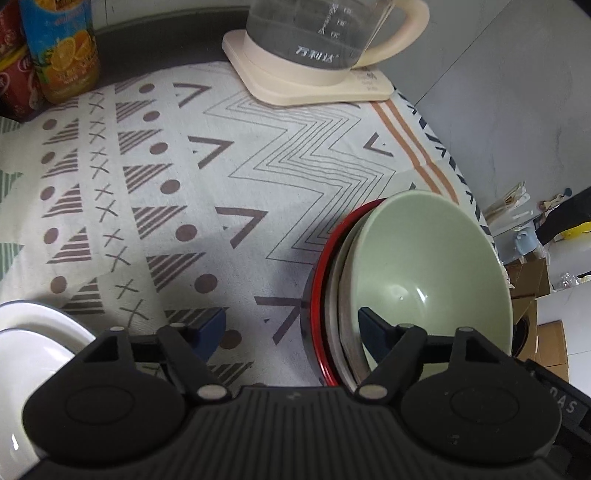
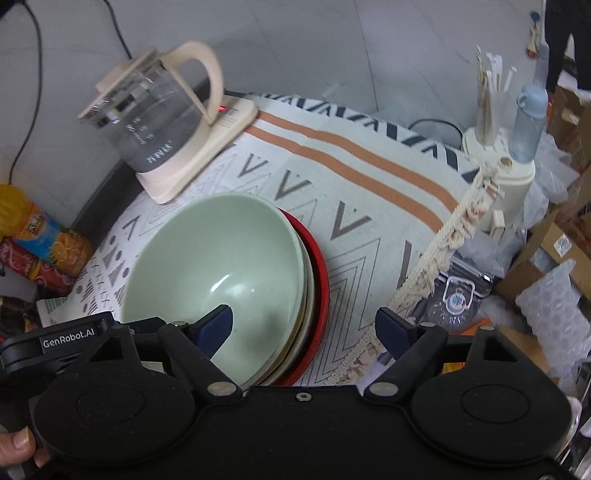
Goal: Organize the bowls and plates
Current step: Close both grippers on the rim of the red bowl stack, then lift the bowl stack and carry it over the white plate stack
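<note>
Both grippers straddle opposite rims of the green bowl (image 2: 221, 266), topmost on the stack over the red plate (image 2: 320, 280) near the tablecloth's (image 1: 221, 177) right edge; left gripper (image 1: 291, 328) and right gripper (image 2: 304, 326) are unclenched, grasping nothing; next, probably a joint pinch and lift.

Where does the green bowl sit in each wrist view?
Left wrist: green bowl at lower right, topping a stack on a red plate, one finger over it.
Right wrist: green bowl at centre left, red plate to its right.
Shared landmark: the glass kettle.
</note>
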A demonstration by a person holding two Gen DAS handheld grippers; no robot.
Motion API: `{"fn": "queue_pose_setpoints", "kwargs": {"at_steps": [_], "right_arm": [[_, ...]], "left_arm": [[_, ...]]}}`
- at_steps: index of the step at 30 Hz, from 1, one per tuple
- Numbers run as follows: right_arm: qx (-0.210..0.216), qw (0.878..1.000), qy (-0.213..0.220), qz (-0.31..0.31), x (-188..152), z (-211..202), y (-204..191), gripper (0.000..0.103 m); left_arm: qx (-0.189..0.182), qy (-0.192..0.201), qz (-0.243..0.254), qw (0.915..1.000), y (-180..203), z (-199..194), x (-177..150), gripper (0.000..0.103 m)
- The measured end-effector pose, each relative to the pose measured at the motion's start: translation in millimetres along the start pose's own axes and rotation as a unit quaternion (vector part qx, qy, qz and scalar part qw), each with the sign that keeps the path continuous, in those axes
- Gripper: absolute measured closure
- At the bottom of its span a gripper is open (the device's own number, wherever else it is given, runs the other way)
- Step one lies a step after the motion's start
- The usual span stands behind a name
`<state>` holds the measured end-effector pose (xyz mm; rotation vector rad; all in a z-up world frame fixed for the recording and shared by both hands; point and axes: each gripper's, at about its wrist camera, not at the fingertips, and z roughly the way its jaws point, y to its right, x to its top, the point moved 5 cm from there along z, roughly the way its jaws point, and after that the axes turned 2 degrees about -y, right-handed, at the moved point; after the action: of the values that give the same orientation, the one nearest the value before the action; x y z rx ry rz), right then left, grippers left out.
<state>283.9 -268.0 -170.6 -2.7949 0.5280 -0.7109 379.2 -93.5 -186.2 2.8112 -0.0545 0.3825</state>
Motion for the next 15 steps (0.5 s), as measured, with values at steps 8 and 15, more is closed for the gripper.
{"fn": "queue_pose_setpoints", "kwargs": {"at_steps": [8, 15], "right_arm": [[-0.002, 0.999, -0.02, 0.028, -3, 22, 5, 0.046], [0.01, 0.998, -0.033, 0.047, -6, 35, 9, 0.072]], "left_arm": [[-0.016, -0.013, -0.005, 0.9998, 3, 17, 4, 0.059], [-0.056, -0.02, -0.029, 0.9978, 4, 27, 5, 0.076]]}}
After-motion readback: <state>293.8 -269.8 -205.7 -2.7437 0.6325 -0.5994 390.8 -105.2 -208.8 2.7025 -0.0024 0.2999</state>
